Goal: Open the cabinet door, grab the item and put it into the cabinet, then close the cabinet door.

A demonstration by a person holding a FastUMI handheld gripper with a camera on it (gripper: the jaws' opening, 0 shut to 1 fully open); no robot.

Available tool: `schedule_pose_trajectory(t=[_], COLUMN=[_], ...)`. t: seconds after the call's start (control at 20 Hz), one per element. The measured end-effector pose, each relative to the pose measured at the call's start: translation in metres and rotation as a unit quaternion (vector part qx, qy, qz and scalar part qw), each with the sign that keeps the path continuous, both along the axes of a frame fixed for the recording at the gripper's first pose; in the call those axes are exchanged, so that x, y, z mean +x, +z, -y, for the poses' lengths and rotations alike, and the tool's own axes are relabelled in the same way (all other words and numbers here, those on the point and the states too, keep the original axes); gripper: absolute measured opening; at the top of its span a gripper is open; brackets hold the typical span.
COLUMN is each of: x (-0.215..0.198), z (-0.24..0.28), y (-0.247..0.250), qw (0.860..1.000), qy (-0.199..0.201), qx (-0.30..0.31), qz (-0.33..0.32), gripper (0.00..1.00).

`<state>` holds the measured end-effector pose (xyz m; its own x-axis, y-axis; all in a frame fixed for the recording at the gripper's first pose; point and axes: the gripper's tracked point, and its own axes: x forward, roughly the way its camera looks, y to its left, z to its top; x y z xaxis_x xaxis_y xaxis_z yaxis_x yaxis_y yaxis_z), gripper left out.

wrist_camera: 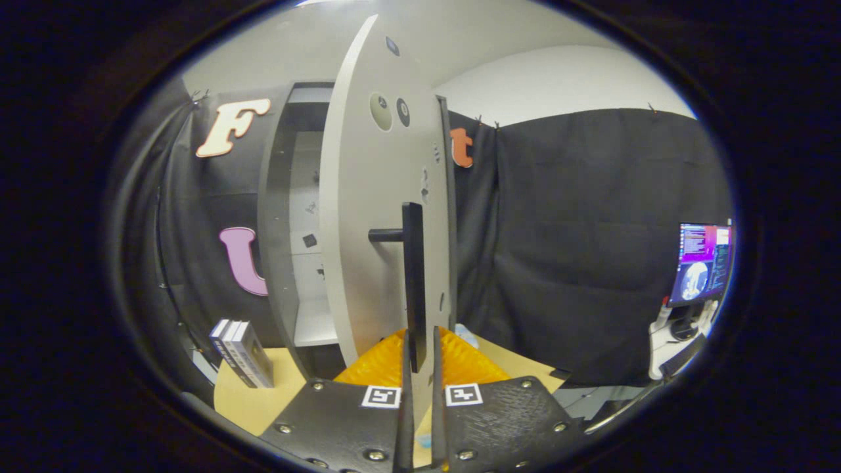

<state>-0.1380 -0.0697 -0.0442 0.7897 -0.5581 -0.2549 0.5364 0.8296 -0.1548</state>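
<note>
Two fingers of your tongs (420, 355) pinch the upright handle (414, 276) at frame centre; cabinet door (374, 217) stands ajar, swinging leftward.

The fisheye camera rides low on the tongs (420, 355), looking forward along both fingers, very near the grey cabinet door (381, 217) and its black bar handle (414, 276), above the tan table (250, 401).

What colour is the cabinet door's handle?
Black, a vertical bar handle on the pale grey cabinet door, seen in the gripper view.
</note>
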Motion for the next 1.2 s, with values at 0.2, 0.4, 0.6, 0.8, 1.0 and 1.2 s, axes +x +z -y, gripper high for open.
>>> schedule_pose_trajectory(t=[0.2, 0.4, 0.6, 0.8, 1.0, 1.2], x=[-0.022, -0.047, -0.08, -0.102, -0.101, -0.093], z=[0.036, 0.076, 0.114, 0.142, 0.149, 0.142], y=[0.006, 0.012, 0.011, 0.012, 0.009, -0.012], qw=[1.0, 0.999, 0.995, 0.992, 0.992, 0.994], qy=[-0.02, -0.046, -0.087, -0.117, -0.113, -0.096], qx=[-0.009, -0.012, -0.018, -0.023, -0.032, -0.011], qz=[-0.008, -0.017, -0.039, -0.037, -0.048, -0.058], gripper=[0.1, 0.1, 0.1, 0.09, 0.09, 0.09])
